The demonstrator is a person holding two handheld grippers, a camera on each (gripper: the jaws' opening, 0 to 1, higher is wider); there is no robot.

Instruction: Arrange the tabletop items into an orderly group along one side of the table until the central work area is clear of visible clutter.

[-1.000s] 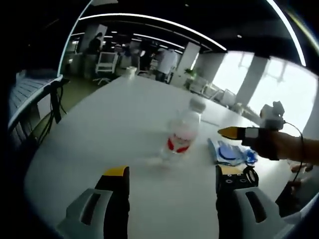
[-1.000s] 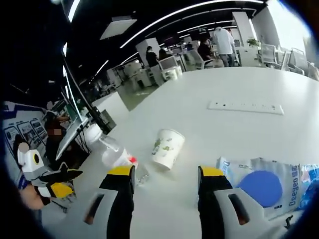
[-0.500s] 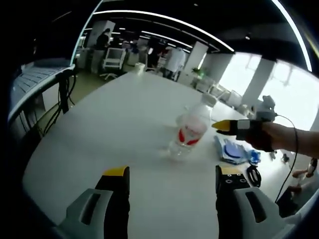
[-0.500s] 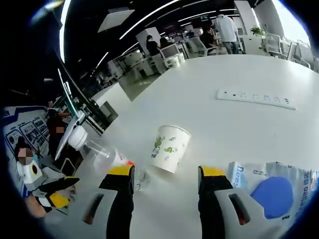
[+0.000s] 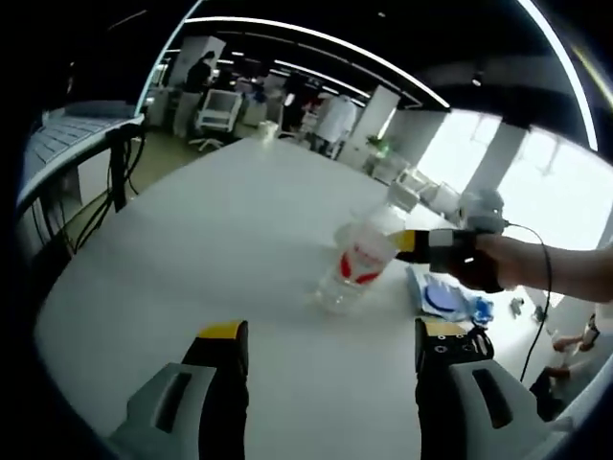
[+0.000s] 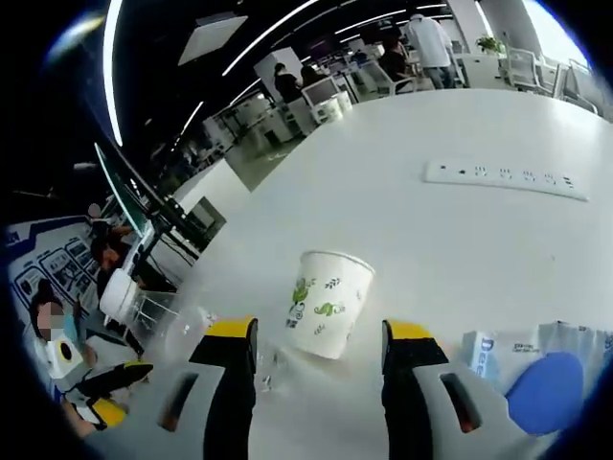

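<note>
Left gripper view
Surface: a long white table (image 5: 211, 240) running away toward 12 o'clock.
Room: an open office with ceiling light strips, desks and standing people at 11–12 o'clock, bright windows at 2 o'clock.
Count: one clear water bottle (image 5: 359, 264) with a red label near the middle, one blue-and-white packet (image 5: 442, 294) at 3 o'clock.
Left gripper (image 5: 326, 347): jaws spread apart, grasping nothing, low at 6 o'clock, short of the bottle.
Right gripper (image 5: 414, 246): comes in from 3 o'clock, its yellow tip at the bottle's neck; whether it grips cannot be told.

Right gripper view
Surface: the same white table.
Count: one paper cup (image 6: 329, 304) with green print at centre, one white power strip (image 6: 505, 179) at 2 o'clock.
Right gripper's own jaws: apart, empty, the cup just beyond them.
Hard to make out: the bottle (image 6: 158, 311) at 9 o'clock, blurred; the packet (image 6: 536, 379) at 4 o'clock, cut off by the edge.
</note>
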